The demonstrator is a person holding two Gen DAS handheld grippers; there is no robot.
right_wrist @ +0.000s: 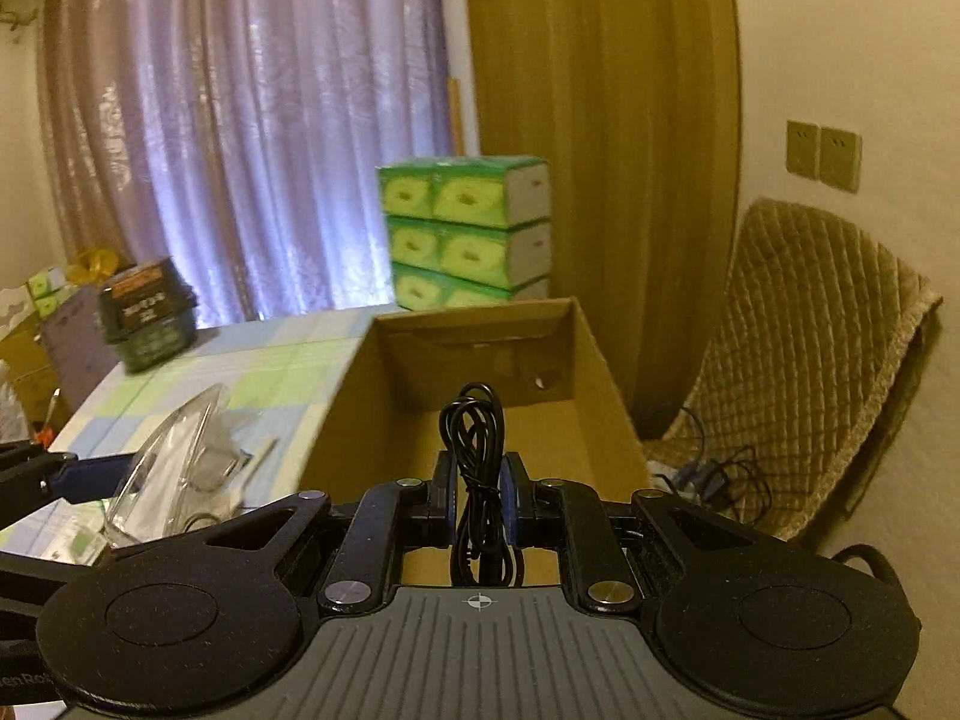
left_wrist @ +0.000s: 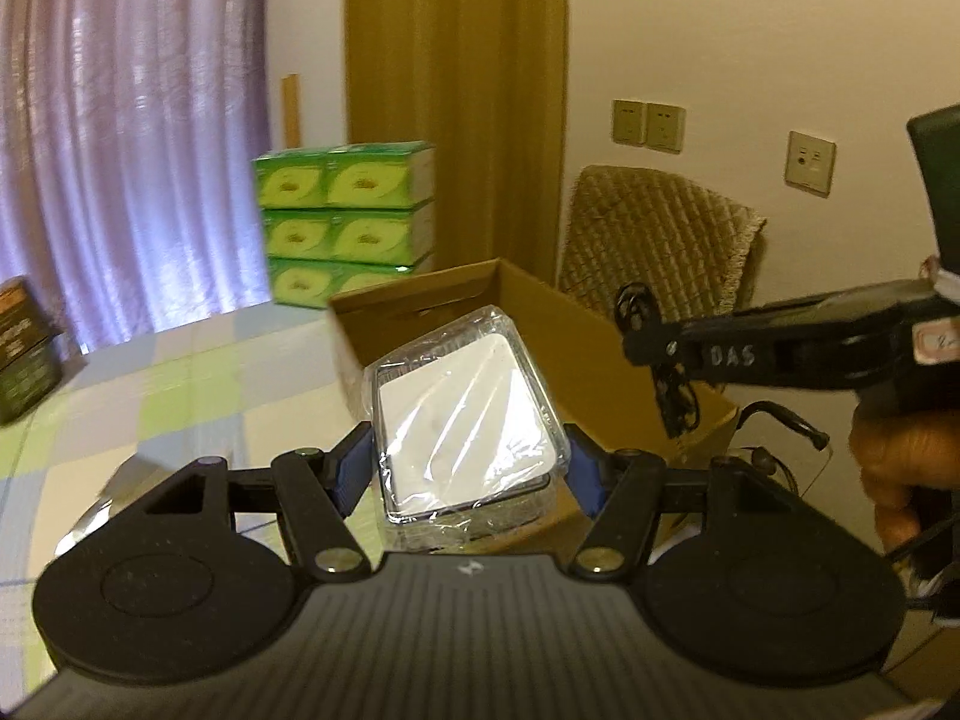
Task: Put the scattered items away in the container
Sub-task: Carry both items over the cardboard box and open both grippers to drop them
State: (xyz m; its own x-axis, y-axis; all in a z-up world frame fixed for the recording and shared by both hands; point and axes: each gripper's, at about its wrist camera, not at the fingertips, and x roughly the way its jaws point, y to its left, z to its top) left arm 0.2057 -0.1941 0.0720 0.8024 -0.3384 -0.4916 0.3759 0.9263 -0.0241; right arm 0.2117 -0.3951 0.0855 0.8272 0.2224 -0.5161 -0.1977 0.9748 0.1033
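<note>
Your left gripper is clamped on a plastic-wrapped case, mid-frame in the left view, held up in front of the cardboard box. Your right gripper is squeezed tight on a coiled black cable, dead centre in the right view, hanging over the open box. Bits of clear packaging are on the checked tablecloth at lower left. Green tissue packs are stacked behind the box, and a hand shows at the left view's right edge.
</note>
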